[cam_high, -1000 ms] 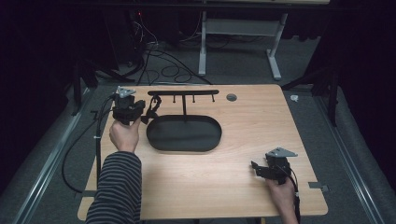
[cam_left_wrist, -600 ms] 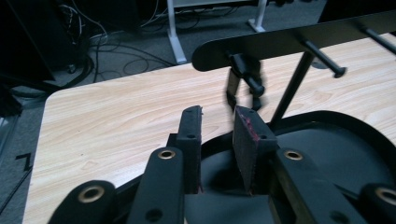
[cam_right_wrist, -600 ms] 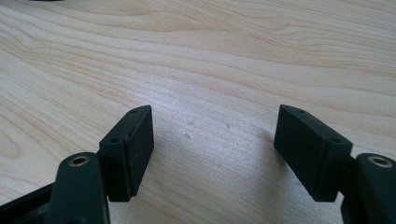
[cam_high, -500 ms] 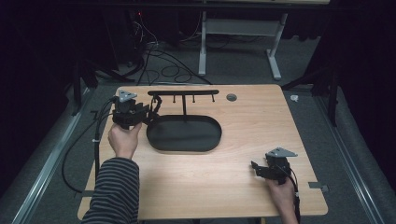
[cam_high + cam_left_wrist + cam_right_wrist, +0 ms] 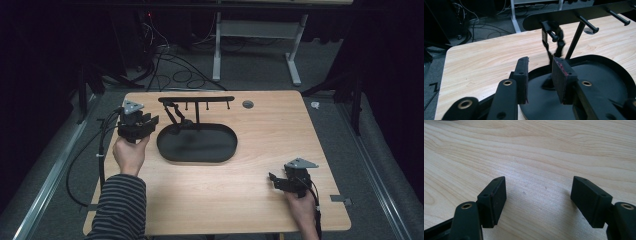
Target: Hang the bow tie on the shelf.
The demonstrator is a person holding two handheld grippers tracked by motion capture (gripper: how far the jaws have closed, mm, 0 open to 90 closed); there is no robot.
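A black stand with an oval base tray (image 5: 220, 150) and a horizontal peg bar (image 5: 196, 100) sits on the wooden table (image 5: 280, 135). A black strap-like item (image 5: 174, 114) hangs from the left peg, its lower end reaching the tray. My left gripper (image 5: 150, 121) hovers just left of the tray, open, with nothing between its jaws. In the left gripper view the open gripper (image 5: 540, 72) points over the tray rim (image 5: 614, 62) toward the hanging item (image 5: 552, 37). My right gripper (image 5: 274, 180) rests near the front right corner, and its own view shows the open gripper (image 5: 539, 195) over bare wood.
A round cable hole (image 5: 247, 104) lies in the table behind the stand. Cables (image 5: 165, 60) and another desk's legs (image 5: 255, 35) are on the floor beyond the far edge. A small white object (image 5: 315, 105) lies off the table's right rear corner.
My left gripper has drawn back a little from the hanging item, toward the left and the near side. The right gripper has stayed where it was.
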